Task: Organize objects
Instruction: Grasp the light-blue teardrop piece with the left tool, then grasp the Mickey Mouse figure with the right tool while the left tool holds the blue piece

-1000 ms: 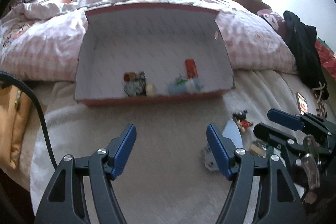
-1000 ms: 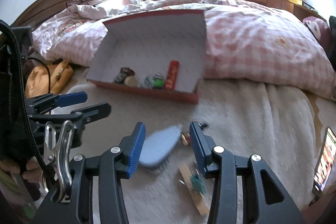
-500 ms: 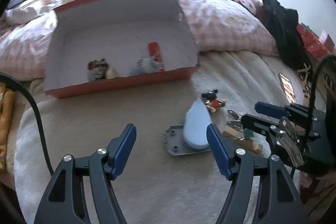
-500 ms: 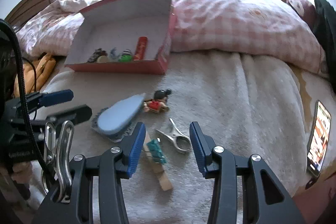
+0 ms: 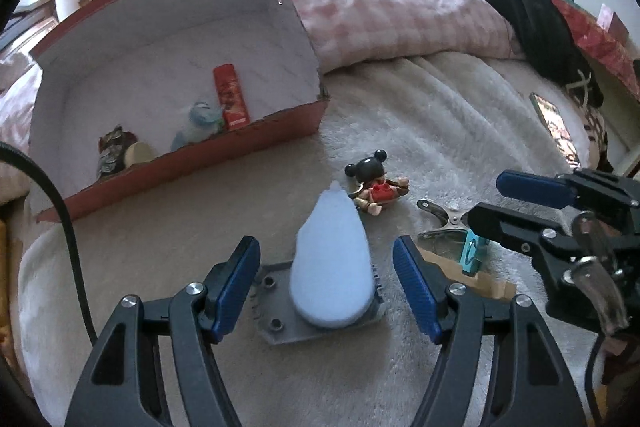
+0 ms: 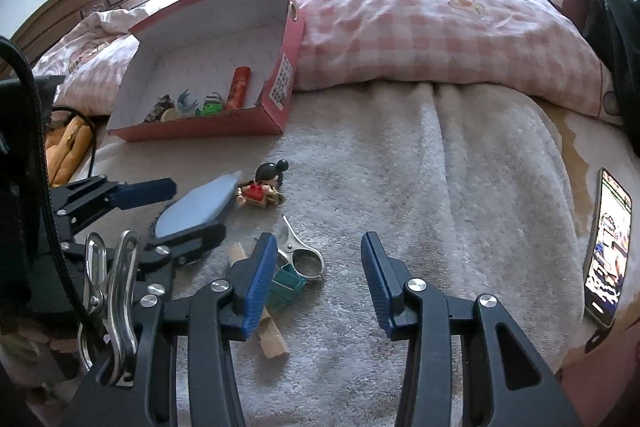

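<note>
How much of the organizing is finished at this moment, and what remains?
Done: a red tube and a few small toys lie inside the red box. In hand: nothing is gripped yet; the left gripper, jaws just closing, straddles the blue brush without touching it. The right gripper is open over the blanket. Left: the brush, doll, metal clip and wooden clothespin.
</note>
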The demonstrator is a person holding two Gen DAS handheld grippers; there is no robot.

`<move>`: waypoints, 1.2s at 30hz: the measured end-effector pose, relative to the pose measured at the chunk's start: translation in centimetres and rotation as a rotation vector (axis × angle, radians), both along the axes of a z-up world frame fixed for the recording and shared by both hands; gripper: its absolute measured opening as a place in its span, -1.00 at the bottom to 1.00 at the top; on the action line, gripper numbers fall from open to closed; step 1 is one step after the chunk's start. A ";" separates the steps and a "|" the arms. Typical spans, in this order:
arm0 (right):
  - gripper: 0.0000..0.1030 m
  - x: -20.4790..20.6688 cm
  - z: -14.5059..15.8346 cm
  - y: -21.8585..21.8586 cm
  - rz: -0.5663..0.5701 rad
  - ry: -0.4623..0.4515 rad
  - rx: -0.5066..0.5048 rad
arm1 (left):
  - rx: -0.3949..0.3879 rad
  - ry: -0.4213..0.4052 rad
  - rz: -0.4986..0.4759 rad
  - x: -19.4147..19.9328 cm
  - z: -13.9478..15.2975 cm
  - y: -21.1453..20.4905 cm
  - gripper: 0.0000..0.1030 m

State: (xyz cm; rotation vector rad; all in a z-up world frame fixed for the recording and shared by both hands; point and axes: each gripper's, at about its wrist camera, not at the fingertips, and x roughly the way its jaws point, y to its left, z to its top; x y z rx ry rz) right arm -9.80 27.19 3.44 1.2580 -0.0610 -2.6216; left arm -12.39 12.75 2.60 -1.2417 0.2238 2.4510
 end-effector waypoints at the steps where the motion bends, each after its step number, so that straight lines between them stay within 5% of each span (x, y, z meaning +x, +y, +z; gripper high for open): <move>1: -0.13 0.0 0.0 0.0 0.002 0.000 -0.003 | -0.001 -0.004 -0.005 0.0 -0.2 0.2 0.23; 7: -0.13 0.0 -0.2 -0.1 0.012 -0.002 -0.012 | -0.001 0.004 -0.013 0.1 -0.3 0.2 -0.23; 25: -0.13 -0.8 -0.1 -2.8 0.074 -0.010 -0.016 | 0.077 0.062 0.110 1.6 3.1 -5.6 -0.23; 36: -0.13 -4.7 -0.8 -5.8 0.107 -0.043 0.009 | 0.046 -0.003 0.184 2.5 0.7 -9.4 -0.23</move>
